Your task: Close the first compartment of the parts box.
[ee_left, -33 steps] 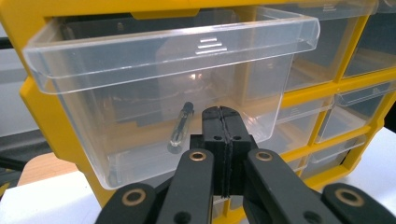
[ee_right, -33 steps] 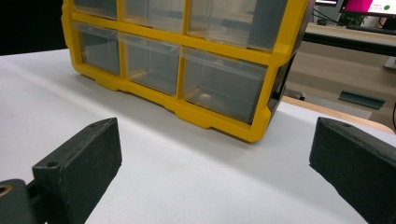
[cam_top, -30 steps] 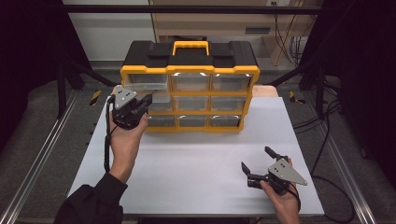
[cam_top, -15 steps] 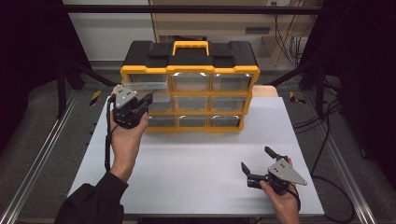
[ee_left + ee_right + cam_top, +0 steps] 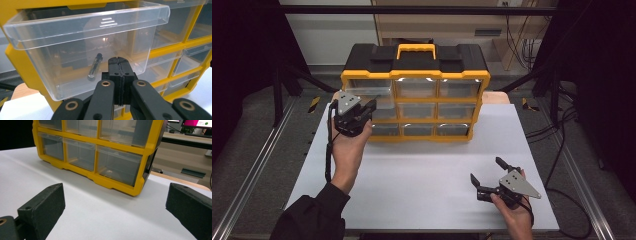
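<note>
White bench (image 5: 422, 190) carries your yellow-and-black drawer cabinet (image 5: 414, 55). At its left column, your left claw (image 5: 120, 75), pressed together, sits against the pulled-out clear plastic drawer (image 5: 82, 47); next, push it home. Your right claw (image 5: 484, 172) rests spread, idle.

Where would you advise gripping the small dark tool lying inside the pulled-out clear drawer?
Probably by its slim shaft, from above through the open top of the clear drawer. The small dark tool lies flat and slightly angled on the floor, so a claw should straddle it crosswise. The walls block side approaches.
</note>
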Demonstrator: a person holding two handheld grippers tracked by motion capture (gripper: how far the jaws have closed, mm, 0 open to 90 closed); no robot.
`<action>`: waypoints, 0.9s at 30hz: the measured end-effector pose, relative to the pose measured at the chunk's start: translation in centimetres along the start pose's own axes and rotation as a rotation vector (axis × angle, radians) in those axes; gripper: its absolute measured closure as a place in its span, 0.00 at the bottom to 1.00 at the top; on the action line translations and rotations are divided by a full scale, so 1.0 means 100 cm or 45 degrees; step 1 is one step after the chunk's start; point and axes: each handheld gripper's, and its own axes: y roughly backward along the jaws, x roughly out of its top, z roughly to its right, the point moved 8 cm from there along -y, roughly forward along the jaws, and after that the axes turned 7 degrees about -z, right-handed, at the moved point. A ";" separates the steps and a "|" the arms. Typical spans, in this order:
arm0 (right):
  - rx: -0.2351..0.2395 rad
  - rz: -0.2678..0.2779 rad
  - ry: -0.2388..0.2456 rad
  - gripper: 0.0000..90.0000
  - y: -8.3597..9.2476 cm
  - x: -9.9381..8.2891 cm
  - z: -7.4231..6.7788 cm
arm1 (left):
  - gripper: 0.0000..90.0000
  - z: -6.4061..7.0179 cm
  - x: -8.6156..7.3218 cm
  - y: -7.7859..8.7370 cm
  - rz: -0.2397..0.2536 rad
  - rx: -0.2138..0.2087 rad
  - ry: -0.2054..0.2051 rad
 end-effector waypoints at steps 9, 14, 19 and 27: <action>0.001 0.000 -0.002 0.03 0.000 0.000 0.000 | 1.00 -0.002 0.002 -0.002 -0.004 0.010 -0.007; 0.001 -0.001 -0.001 0.03 0.000 0.000 0.000 | 1.00 -0.004 0.002 -0.004 -0.003 0.011 -0.002; 0.001 -0.001 -0.001 0.03 0.000 0.000 0.000 | 1.00 -0.006 0.001 -0.006 -0.003 0.010 0.005; 0.001 -0.004 0.000 0.03 0.000 0.000 0.000 | 1.00 -0.008 0.001 -0.008 -0.006 0.014 0.003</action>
